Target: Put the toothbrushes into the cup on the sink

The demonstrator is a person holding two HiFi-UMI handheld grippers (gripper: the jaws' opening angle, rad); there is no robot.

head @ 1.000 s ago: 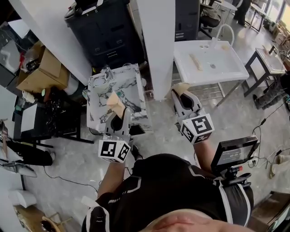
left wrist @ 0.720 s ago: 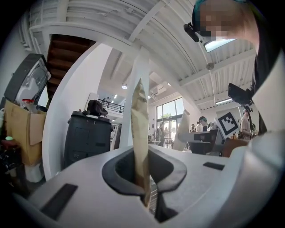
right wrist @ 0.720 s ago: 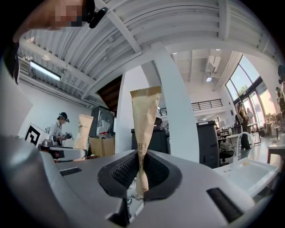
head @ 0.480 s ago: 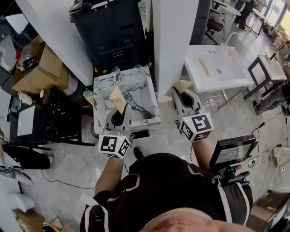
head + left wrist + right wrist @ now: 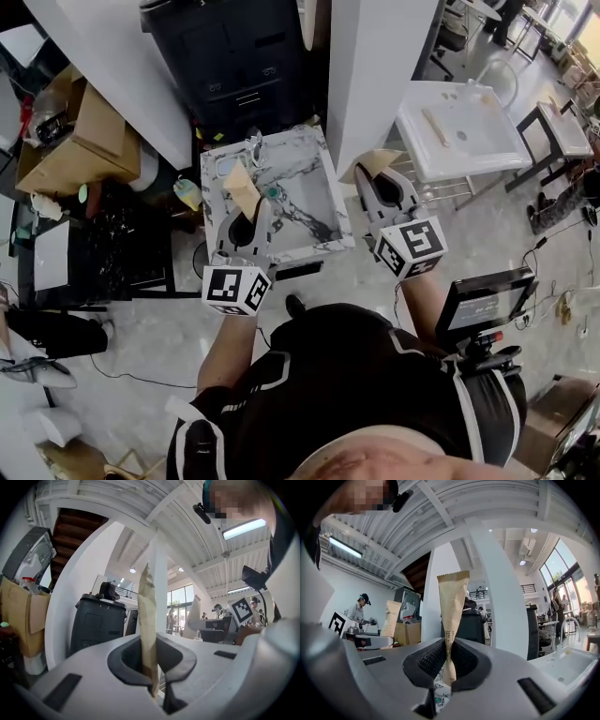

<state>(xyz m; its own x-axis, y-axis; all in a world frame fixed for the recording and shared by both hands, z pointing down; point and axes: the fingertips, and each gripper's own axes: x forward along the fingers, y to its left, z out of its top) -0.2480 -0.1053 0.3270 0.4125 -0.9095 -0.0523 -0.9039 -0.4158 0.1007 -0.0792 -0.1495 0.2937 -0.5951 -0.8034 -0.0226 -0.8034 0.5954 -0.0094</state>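
Observation:
Each gripper holds a toothbrush in a tan paper wrapper. My left gripper [image 5: 247, 216] [image 5: 153, 686] is shut on the left wrapped toothbrush [image 5: 241, 187] [image 5: 149, 616], which stands over the marble sink [image 5: 314, 155]. My right gripper [image 5: 369, 184] [image 5: 448, 677] is shut on the right wrapped toothbrush [image 5: 371, 163] [image 5: 453, 606], just past the sink's right edge. A clear cup [image 5: 224, 169] stands at the sink's back left corner beside the faucet [image 5: 254, 146].
A white pillar [image 5: 375, 66] rises right behind the sink, with a black cabinet [image 5: 234, 56] to its left. Cardboard boxes [image 5: 56, 150] and clutter fill the left side. A white basin table [image 5: 459, 127] stands at the right. A small screen [image 5: 478, 305] hangs at the person's hip.
The person has stepped toward the marble sink, which now lies under the left gripper and beside the right one. Both grippers have kept their wrapped toothbrushes.

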